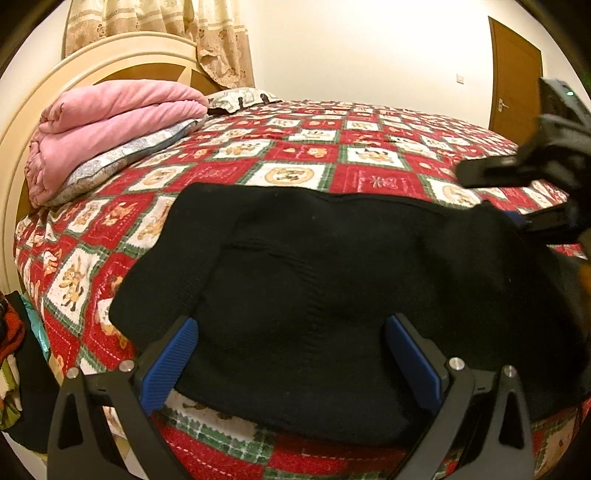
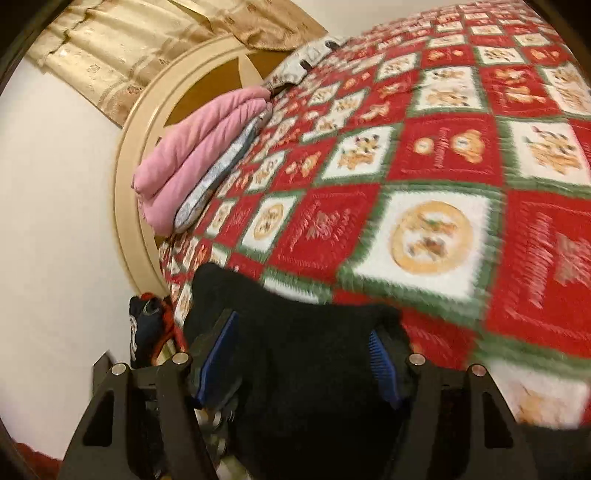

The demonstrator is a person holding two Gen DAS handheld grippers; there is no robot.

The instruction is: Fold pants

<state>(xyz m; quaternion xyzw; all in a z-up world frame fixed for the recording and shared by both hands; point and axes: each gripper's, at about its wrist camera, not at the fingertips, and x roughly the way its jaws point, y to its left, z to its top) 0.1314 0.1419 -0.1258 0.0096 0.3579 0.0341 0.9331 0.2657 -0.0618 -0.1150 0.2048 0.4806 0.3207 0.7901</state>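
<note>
Left gripper (image 1: 291, 354), lower centre of the left wrist frame, had its blue pads (image 1: 168, 365) spread wide with the black pants (image 1: 314, 280) lying between and past them; no pad pressed cloth, so it was apart and holding nothing, probably parked low over the near edge to be ready to pin or pick up the hem. Right gripper (image 2: 303, 365), bottom centre of its own frame, also stood with jaws apart, black fabric bunched between the blue pads; whether either pad actually bit the cloth could not be told through the blur, but the gap looked too wide for a thin layer, so read as not clamped. The same right gripper showed at the right edge of the left wrist frame, fingers over the pants' far right corner, likely lining up on that end for the fold. Pants lay mostly flat across the lower middle of the left frame, on the near side of the red and green patchwork bedspread (image 1: 295, 155), one flap at the left already looking doubled over. Pink folded blanket (image 1: 110, 122) sat on a grey pillow (image 1: 122, 158) at upper left by the cream headboard (image 1: 92, 66), well clear of the work. Curtain (image 1: 166, 29) top centre, brown door (image 1: 513, 77) upper right. Dark clothes pile (image 2: 147, 325) hung off the bed edge at lower left of the right frame.
</note>
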